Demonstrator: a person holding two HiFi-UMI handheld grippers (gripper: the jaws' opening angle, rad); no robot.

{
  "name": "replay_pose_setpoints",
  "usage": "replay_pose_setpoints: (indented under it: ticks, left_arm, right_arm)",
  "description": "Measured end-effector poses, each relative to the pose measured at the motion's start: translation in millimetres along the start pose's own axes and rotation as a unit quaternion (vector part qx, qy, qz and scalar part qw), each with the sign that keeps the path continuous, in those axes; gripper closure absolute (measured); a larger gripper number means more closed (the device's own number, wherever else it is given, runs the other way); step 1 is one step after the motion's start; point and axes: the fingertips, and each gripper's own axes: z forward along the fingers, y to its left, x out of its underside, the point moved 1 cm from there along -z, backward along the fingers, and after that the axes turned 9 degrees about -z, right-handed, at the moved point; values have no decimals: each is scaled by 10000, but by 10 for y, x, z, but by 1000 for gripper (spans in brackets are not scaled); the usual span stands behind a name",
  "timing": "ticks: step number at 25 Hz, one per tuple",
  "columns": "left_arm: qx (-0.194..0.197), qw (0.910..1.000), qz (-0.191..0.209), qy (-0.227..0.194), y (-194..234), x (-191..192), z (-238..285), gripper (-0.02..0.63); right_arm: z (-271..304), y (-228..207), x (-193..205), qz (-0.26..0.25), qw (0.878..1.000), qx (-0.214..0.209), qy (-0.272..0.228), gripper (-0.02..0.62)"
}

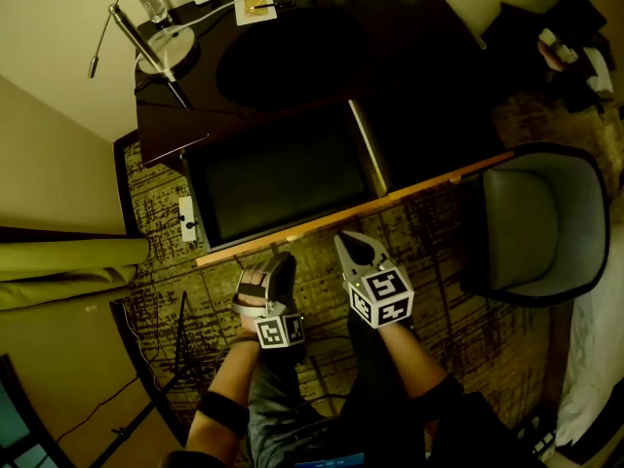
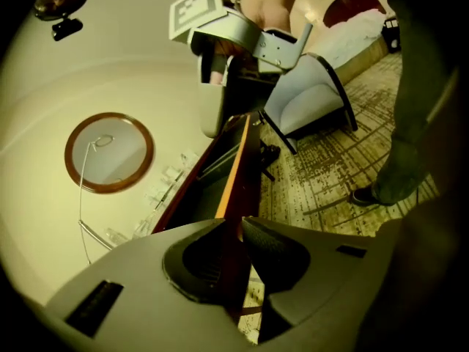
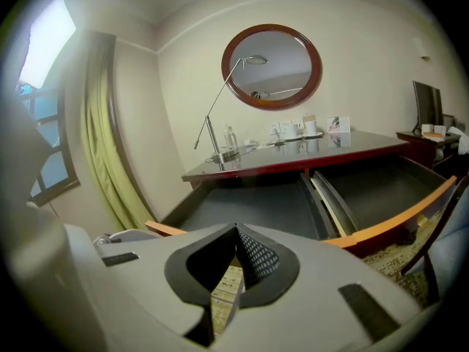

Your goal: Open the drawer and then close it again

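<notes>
Left gripper: jaws apart, with the front lip of the drawer lined up in the gap, not pinched as far as I can tell. The drawer stands pulled out from under the desk, just far of both grippers, its lip running left-near to right-far. Right gripper: jaws together, empty, just near the lip. Closing likely means pushing far; the left gripper seems closest.

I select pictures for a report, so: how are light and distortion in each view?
Head view: dim and yellowish, the open drawer nearly black inside. Left gripper view: strong fisheye, dark corners, the room appears tilted. Right gripper view: fisheye curves the wall lines; the window is overexposed to white.
</notes>
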Motion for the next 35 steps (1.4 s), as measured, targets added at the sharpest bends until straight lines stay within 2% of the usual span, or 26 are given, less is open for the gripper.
replay_pose_setpoints:
  ticks: [2, 5, 7, 10, 13, 18, 19, 22, 23, 25, 29, 35]
  left_arm:
    - [-53, 9995, -309, 25, 237, -247, -230, 539]
    - [-195, 9969, -753, -85, 647, -738, -565, 600]
    - [-267, 9938, -1069, -158, 917, -1058, -789, 600]
    - [-326, 9837, -1751, -234, 1297, -1495, -1072, 600]
    - [-250, 9731, -2269, -312, 1568, -1879, -1270, 600]
    - [-284, 9494, -3079, -551, 2037, -2353, -1473, 600]
    - [-291, 9411, -3316, -593, 2118, -2415, -1515, 600]
    - [-323, 9063, -4164, -653, 2347, -2524, -1577, 600]
    - [-353, 8985, -4323, -674, 2413, -2541, -1585, 600]
    - [-415, 8911, -4463, -706, 2500, -2547, -1595, 600]
    - [-509, 8849, -4573, -719, 2556, -2525, -1586, 600]
    - [-620, 8878, -4500, -743, 2566, -2514, -1641, 601]
  right_arm:
    - [-134, 33, -207, -114, 9999, -87, -43, 594]
    - [-352, 86, -524, -333, 9992, -199, -99, 594]
    - [-509, 133, -739, -403, 9987, -288, -152, 594]
    - [-763, 175, -1060, -464, 9977, -415, -272, 594]
    - [-1007, 172, -1351, -554, 9961, -544, -423, 594]
    - [-1312, 122, -1791, -803, 9919, -728, -660, 594]
    - [-1372, 107, -1859, -825, 9912, -752, -705, 594]
    - [-1509, 3, -2043, -910, 9895, -764, -818, 594]
    - [-1530, -28, -2090, -967, 9889, -747, -845, 594]
    - [-1552, -60, -2157, -1098, 9875, -700, -890, 594]
    - [-1604, -101, -2216, -1125, 9871, -638, -947, 594]
    - [-1597, -112, -2197, -997, 9890, -573, -926, 594]
